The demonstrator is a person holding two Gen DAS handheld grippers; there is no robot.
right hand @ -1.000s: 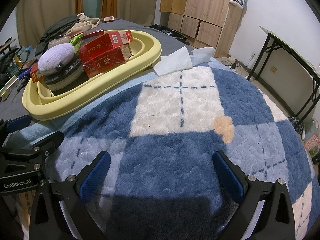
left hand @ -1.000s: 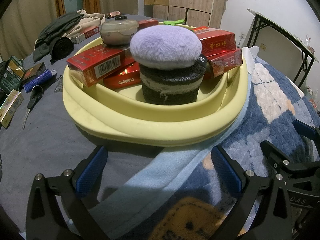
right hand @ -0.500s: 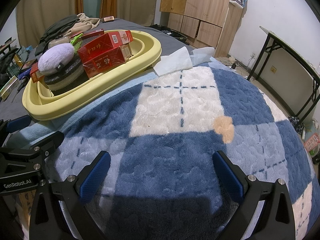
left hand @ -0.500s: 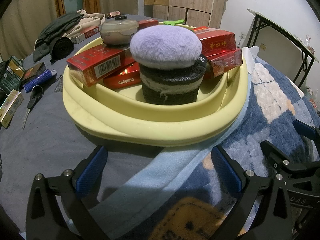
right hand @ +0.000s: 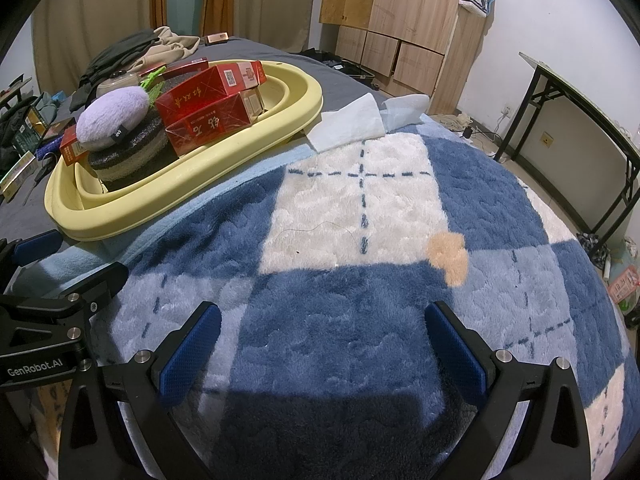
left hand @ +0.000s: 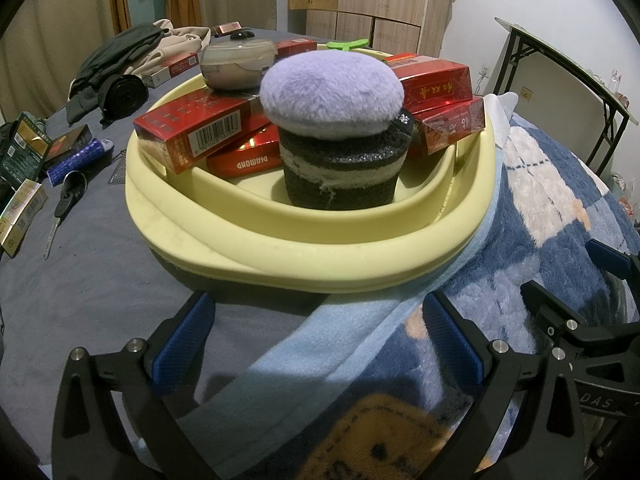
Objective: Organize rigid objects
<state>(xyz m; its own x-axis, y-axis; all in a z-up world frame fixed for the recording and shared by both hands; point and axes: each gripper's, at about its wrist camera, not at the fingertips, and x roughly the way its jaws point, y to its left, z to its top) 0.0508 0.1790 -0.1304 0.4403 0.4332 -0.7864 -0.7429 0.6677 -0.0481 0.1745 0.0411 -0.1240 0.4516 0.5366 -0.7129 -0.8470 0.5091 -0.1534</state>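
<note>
A pale yellow basin (left hand: 304,252) (right hand: 256,136) sits on the bed. It holds several red cartons (left hand: 196,132) (right hand: 208,112), a lidded grey bowl (left hand: 236,64), a green clip (left hand: 346,44) and a purple plush cap on a dark striped roll (left hand: 336,92) (right hand: 116,116). My left gripper (left hand: 318,344) hovers open just in front of the basin's near rim, with nothing between its fingers. My right gripper (right hand: 320,348) is open over the blue and white blanket (right hand: 360,208), right of the basin, holding nothing.
Left of the basin on the grey sheet lie scissors (left hand: 64,204), a blue tube (left hand: 78,158), several small boxes (left hand: 22,216) and a pile of clothes (left hand: 120,64). White cloths (right hand: 360,120) lie behind the basin. A wooden wardrobe (right hand: 400,20) and a folding table (right hand: 580,96) stand beyond.
</note>
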